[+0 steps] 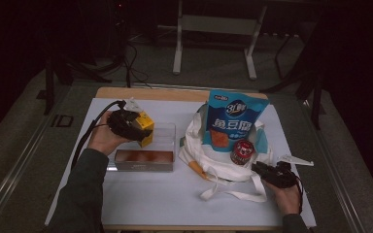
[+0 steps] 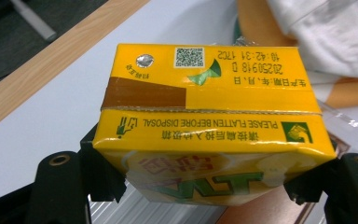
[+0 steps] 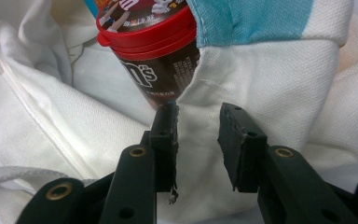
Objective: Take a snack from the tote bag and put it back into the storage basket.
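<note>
Left gripper point(image 1: 135, 127) jaws clamp the yellow drink carton point(image 2: 209, 126) across its long axis, above the clear tray point(image 1: 167, 133). Tote bag point(image 1: 199, 145) lies rightward. Right gripper point(image 3: 198, 140) jaws parted, nothing held, at the bag's cloth.

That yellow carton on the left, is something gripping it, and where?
Yes: the left gripper clamps the yellow carton by its two opposite sides, near one end.
</note>
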Motion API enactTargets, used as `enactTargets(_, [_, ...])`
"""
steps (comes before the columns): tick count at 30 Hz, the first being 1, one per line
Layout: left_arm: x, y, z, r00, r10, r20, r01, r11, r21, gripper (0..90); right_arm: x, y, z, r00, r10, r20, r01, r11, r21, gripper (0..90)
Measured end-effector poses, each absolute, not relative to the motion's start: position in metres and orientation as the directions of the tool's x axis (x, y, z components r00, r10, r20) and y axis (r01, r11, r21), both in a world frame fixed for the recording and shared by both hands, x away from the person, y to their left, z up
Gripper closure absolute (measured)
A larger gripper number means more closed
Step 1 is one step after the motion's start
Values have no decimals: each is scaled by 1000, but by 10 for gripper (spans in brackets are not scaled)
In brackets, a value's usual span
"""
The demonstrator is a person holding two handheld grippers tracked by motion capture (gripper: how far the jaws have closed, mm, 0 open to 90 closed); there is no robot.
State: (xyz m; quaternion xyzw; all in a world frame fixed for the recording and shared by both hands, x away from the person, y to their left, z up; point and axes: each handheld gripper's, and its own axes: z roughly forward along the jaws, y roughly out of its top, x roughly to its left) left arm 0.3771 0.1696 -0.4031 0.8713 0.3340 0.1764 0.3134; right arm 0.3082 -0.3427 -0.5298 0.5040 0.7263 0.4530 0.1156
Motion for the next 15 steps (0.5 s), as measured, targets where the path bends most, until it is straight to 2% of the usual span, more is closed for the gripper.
enactTargets(15, [376,189,-418,638,767,68,543,-511,667,287,308,-343,-530,-465,837,289,628,81,774,671])
